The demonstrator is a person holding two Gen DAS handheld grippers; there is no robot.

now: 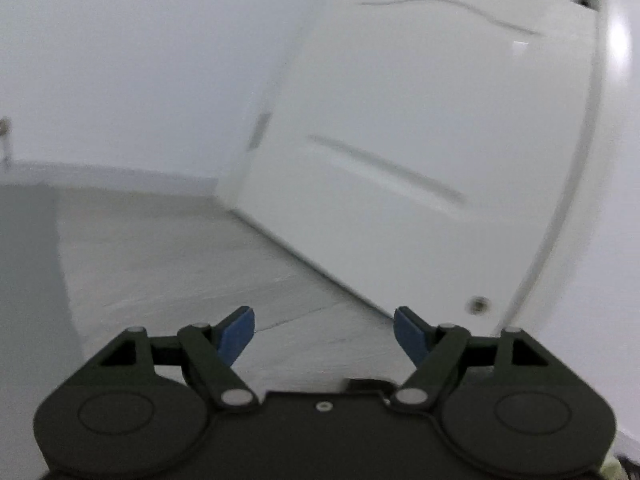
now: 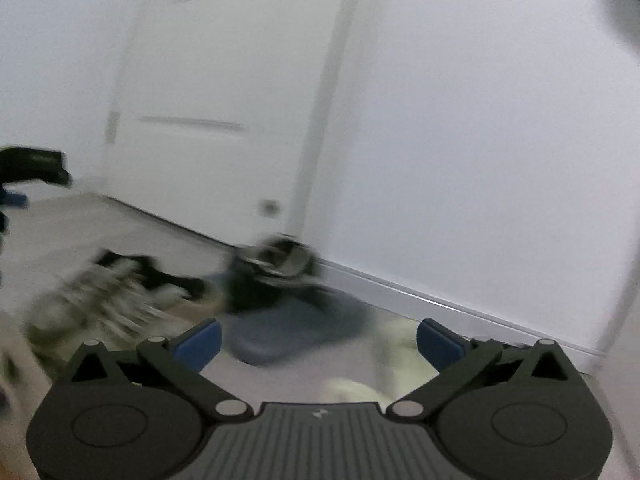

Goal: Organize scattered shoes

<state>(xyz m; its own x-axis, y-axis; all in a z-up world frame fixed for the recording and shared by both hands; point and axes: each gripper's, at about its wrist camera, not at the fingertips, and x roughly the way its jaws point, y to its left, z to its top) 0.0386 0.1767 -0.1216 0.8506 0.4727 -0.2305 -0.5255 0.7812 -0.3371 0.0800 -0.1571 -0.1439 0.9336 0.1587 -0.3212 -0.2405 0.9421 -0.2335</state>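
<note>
Firstly, from the left wrist camera: the left gripper [image 1: 324,334] hangs above a pale floor [image 1: 168,264], its two blue-padded fingers [image 1: 237,336] spread wide apart with nothing between them. A white door [image 1: 420,152] fills the right half of the view, tilted by the lens, and a plain white wall [image 1: 132,60] runs behind on the left. No shoes appear in this view, and everything is softly blurred.

Next, from the right wrist camera: the right gripper [image 2: 318,344] also has its blue-padded fingers [image 2: 199,341] well apart and holds nothing. Ahead on the floor, the scattered shoes lie near the door and the skirting board [image 2: 460,304]. A dark shoe [image 2: 276,276] sits by the foot of the door frame. Just in front of it lies a grey-blue slipper [image 2: 296,328]. To the left is a blurred light and black shoe [image 2: 116,292]. Something pale and fuzzy [image 2: 396,356] lies between the gripper's fingers, too blurred to name. The left gripper [image 2: 24,176] shows at the far left edge.
</note>
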